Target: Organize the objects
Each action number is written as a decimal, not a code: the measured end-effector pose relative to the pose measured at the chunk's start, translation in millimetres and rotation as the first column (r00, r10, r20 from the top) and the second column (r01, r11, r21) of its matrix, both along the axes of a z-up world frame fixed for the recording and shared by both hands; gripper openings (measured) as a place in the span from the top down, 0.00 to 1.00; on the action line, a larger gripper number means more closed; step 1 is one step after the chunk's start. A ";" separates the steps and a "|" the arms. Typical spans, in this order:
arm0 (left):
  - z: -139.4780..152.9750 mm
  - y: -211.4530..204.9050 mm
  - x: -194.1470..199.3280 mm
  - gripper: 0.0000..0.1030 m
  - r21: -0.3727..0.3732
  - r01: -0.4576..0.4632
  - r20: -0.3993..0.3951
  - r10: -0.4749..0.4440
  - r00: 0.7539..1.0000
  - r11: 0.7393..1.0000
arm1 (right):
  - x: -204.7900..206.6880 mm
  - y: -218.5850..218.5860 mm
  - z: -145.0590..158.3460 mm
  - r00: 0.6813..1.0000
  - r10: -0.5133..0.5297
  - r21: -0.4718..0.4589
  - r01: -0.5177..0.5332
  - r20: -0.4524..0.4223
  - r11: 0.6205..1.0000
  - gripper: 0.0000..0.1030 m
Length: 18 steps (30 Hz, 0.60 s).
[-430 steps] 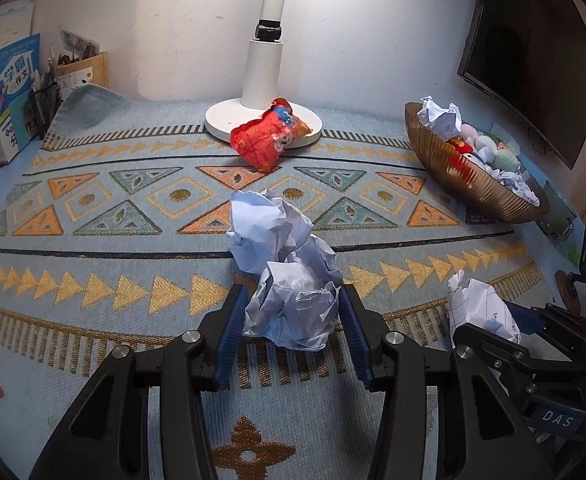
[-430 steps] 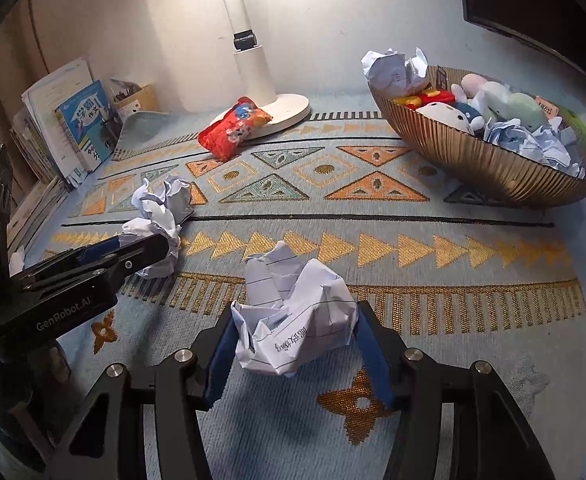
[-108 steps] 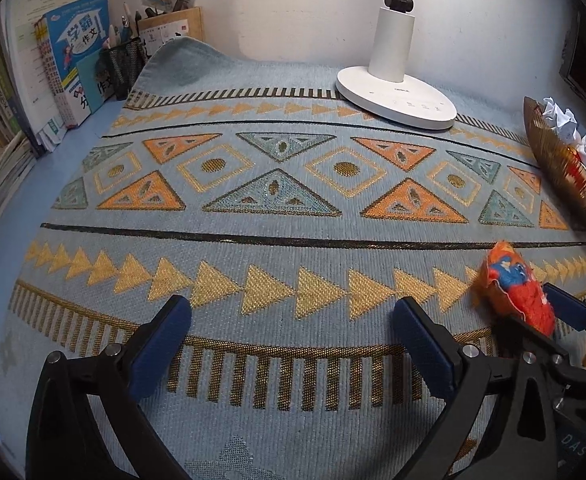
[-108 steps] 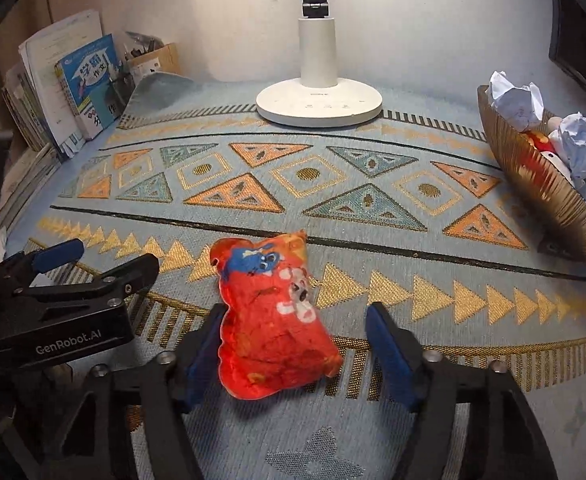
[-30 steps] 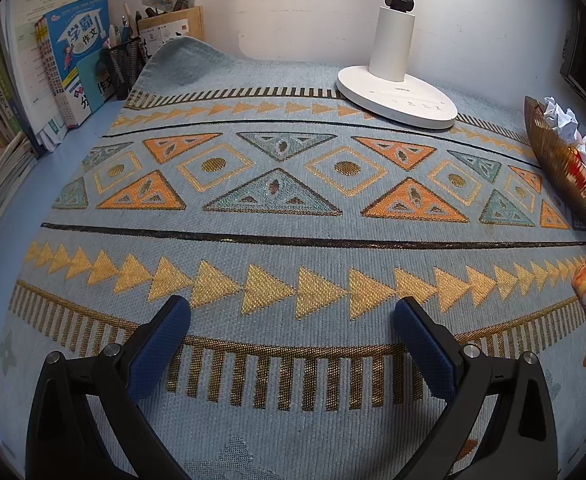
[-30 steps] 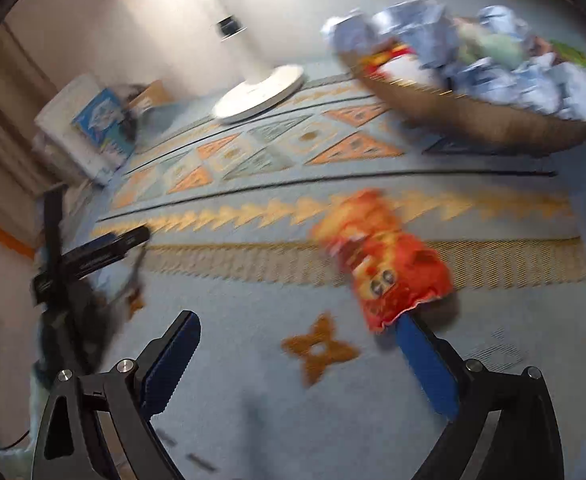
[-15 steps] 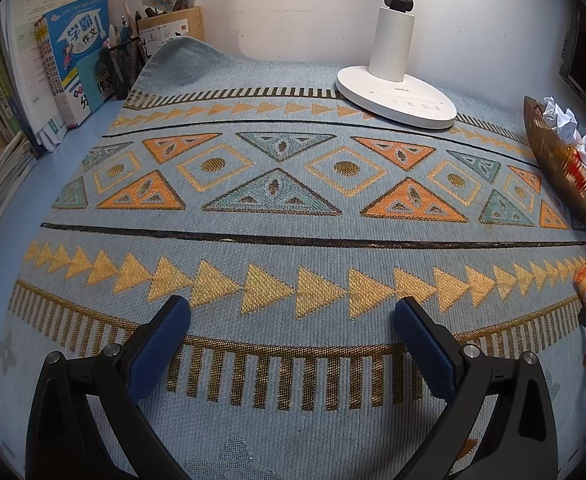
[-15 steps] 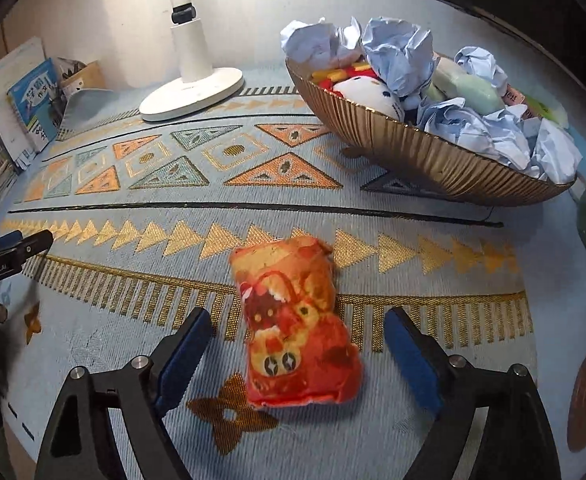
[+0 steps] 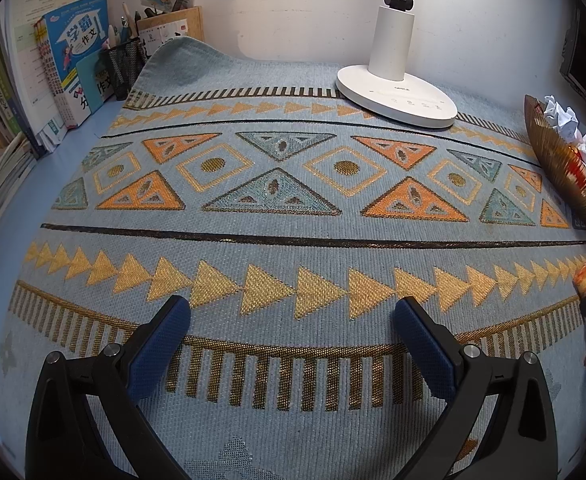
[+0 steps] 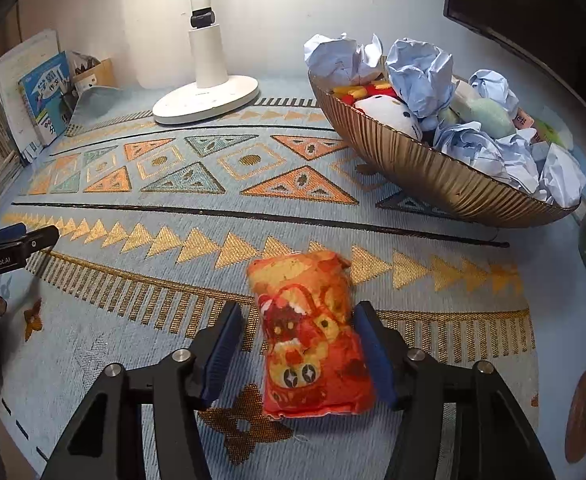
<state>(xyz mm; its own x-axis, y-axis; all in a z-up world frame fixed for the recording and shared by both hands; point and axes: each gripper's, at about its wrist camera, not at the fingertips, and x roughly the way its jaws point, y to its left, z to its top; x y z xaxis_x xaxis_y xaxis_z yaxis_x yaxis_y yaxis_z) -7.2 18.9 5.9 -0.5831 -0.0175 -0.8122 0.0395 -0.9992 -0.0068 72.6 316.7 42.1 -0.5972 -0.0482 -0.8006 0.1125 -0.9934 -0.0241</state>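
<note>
Low over the patterned mat point(image 9: 277, 240), the left tool point(image 9: 293, 316) hangs with jaws wide apart, gripping nothing. Right wrist view: the right tool point(image 10: 297, 320) brackets the red snack pouch point(image 10: 313, 336) lying near the counter's front edge, right pad touching, left pad just clear; the gold bowl point(image 10: 425, 168) sits beyond.

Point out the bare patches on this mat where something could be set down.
Bare mat stretches between the lamp base and the open left gripper. Crowded: the heaped bowl and the red pouch between the right gripper fingers.
</note>
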 end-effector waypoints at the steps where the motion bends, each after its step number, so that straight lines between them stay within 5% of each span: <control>1: 0.0 0.0 0.0 0.01 0.000 0.000 0.000 0.000 1.000 1.000 | 2.9 -1.3 1.5 1.000 0.000 0.014 0.000 -0.013 1.000 0.65; 3: 0.3 -0.2 -0.2 0.01 0.000 0.000 0.000 0.000 1.000 1.000 | 6.8 -1.0 4.9 1.000 0.006 -0.015 -0.007 -0.023 1.000 0.72; 6: 0.6 -0.2 -0.4 0.01 0.000 0.001 0.000 -0.001 1.000 1.000 | 8.5 12.4 17.5 1.000 -0.009 -0.188 0.007 -0.012 0.982 0.72; 10: 0.8 -0.5 -2.6 0.00 0.001 0.003 0.004 -0.003 1.000 1.000 | 19.2 27.0 71.6 0.992 -0.030 -0.288 -0.007 -0.125 0.958 0.72; 14: 0.5 -1.0 -4.5 0.00 0.000 -0.001 0.006 0.001 1.000 1.000 | 17.1 45.0 130.9 0.964 -0.084 -0.243 0.022 -0.251 0.970 0.72; 17: 0.0 -0.8 -4.7 0.00 -0.001 -0.010 0.005 0.010 1.000 1.000 | -10.2 65.4 146.6 0.941 -0.185 -0.154 0.145 -0.284 0.977 0.69; 18: -0.1 -1.1 -4.8 0.00 -0.002 -0.012 0.004 0.012 1.000 1.000 | -24.0 72.0 145.1 0.942 -0.196 -0.117 0.170 -0.273 0.979 0.60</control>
<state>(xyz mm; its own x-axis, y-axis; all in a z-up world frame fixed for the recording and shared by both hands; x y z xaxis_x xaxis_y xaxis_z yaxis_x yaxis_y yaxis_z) -11.9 17.8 5.8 -0.5795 -0.0262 -0.8145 0.0519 -0.9986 -0.0048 48.6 388.7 187.1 -0.8029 0.0185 -0.5958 -0.0694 -0.9956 0.0626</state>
